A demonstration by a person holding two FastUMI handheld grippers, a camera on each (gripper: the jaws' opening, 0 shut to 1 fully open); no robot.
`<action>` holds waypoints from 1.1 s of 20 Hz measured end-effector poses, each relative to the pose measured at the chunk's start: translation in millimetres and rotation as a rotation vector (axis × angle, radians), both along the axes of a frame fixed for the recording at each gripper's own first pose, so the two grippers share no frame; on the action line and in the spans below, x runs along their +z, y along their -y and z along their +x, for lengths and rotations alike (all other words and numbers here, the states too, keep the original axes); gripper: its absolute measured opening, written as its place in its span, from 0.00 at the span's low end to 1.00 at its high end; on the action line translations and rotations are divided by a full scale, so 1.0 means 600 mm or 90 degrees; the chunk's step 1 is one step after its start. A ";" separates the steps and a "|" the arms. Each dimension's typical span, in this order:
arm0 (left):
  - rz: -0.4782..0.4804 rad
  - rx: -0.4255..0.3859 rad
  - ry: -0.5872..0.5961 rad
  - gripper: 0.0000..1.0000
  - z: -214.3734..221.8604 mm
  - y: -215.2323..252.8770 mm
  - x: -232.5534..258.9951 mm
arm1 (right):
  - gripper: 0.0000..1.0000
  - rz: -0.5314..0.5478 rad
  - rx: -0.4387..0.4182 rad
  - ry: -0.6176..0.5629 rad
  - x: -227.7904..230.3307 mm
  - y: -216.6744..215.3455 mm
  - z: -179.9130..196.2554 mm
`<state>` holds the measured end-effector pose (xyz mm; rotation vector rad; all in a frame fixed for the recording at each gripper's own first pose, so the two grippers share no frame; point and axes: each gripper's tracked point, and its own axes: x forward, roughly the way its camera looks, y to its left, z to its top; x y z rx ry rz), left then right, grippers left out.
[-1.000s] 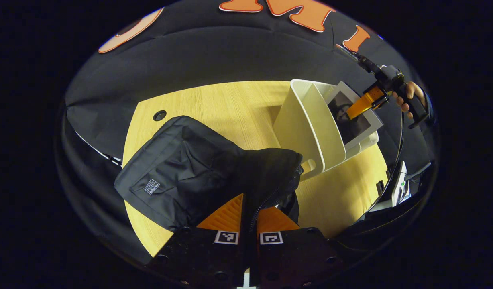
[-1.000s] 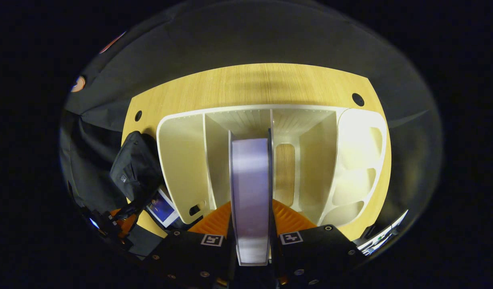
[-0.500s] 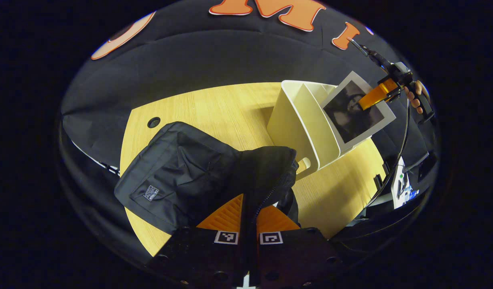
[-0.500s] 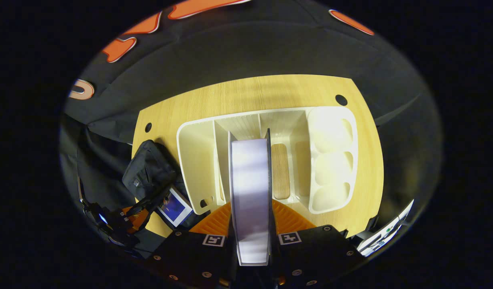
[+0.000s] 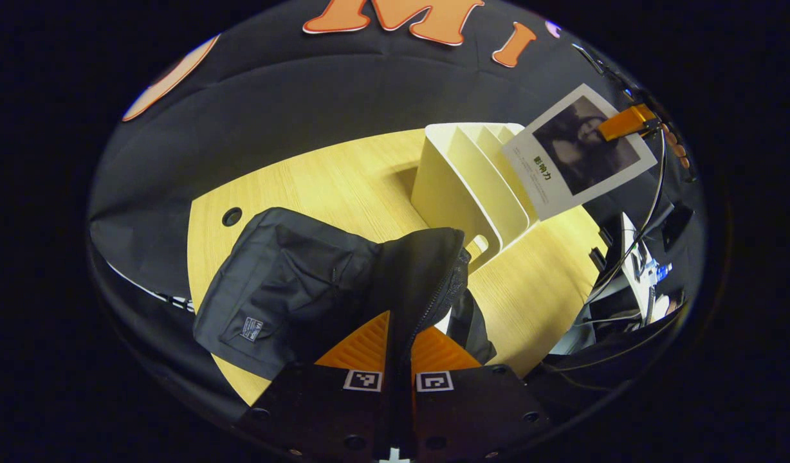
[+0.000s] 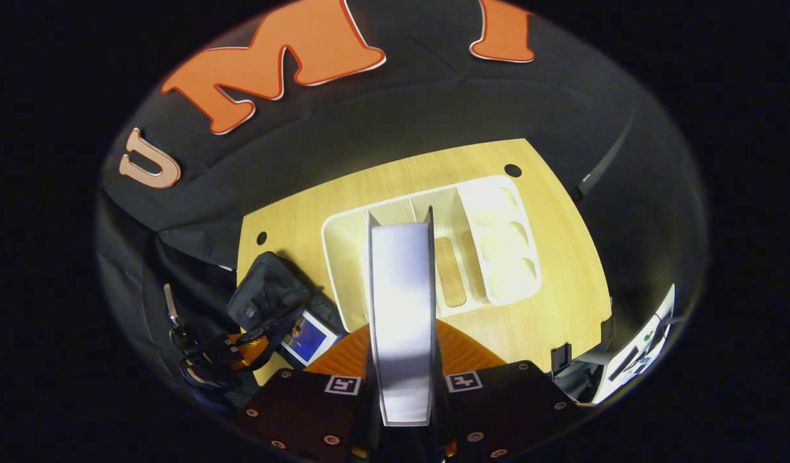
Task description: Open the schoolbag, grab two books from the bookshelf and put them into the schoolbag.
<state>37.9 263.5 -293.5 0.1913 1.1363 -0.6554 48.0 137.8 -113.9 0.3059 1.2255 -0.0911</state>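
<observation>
left gripper [image 5: 400, 347] clamped on bag flap | right gripper [image 6: 401, 360] raised, clamped on book

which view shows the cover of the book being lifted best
The left gripper view: the book hangs above the bookshelf with its whole front cover facing the camera, pinched by the right gripper. The right gripper view shows the same book edge-on between the fingers, so no cover.
</observation>
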 end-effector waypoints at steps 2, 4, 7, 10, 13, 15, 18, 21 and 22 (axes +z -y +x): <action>-0.005 -0.020 0.004 0.05 0.001 -0.004 0.004 | 0.33 -0.004 -0.014 0.015 0.021 -0.005 -0.024; -0.007 -0.042 0.007 0.05 0.001 -0.007 0.007 | 0.33 0.002 -0.028 0.029 0.036 -0.022 -0.051; -0.008 -0.079 0.010 0.06 0.003 -0.010 0.009 | 0.33 0.018 -0.055 0.060 0.047 -0.050 -0.084; -0.005 -0.109 0.013 0.06 0.007 -0.015 0.011 | 0.33 0.050 -0.070 0.080 0.050 -0.082 -0.117; 0.002 -0.134 0.019 0.06 0.019 -0.019 0.018 | 0.33 0.098 -0.113 0.091 0.033 -0.120 -0.153; 0.006 -0.148 0.022 0.05 0.027 -0.018 0.030 | 0.33 0.131 -0.124 0.093 0.021 -0.147 -0.170; 0.012 -0.155 0.031 0.05 0.044 -0.021 0.044 | 0.33 0.171 -0.134 0.108 0.008 -0.177 -0.188; 0.016 -0.163 0.040 0.05 0.051 -0.022 0.058 | 0.33 0.219 -0.151 0.111 -0.022 -0.213 -0.196; 0.019 -0.168 0.044 0.05 0.052 -0.018 0.061 | 0.33 0.239 -0.152 0.109 -0.032 -0.226 -0.196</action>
